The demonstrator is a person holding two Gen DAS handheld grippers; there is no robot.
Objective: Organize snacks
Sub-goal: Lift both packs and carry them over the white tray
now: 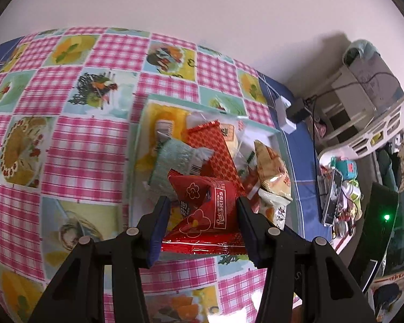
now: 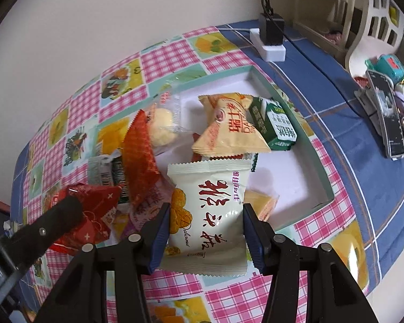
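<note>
A shallow box (image 2: pixel 319 167) with a teal rim sits on the checked tablecloth and holds several snack packets. My left gripper (image 1: pixel 202 210) is shut on a red Rain Kiss packet (image 1: pixel 207 210) at the box's near edge. My right gripper (image 2: pixel 206 218) is shut on a white packet with red characters (image 2: pixel 210 212), also at the near edge. In the right wrist view the left gripper's finger (image 2: pixel 54 220) and its red packet (image 2: pixel 94 210) show at the left. A yellow packet (image 2: pixel 229 126), a green carton (image 2: pixel 274 126) and an orange-red packet (image 2: pixel 138 156) lie in the box.
The table (image 1: pixel 75 140) stands against a white wall. A white power strip with a black adapter (image 2: pixel 270 37) lies on the blue cloth at the back. A phone on a stand (image 2: pixel 385 115), toys and a white plastic chair (image 1: pixel 374 113) are to the right.
</note>
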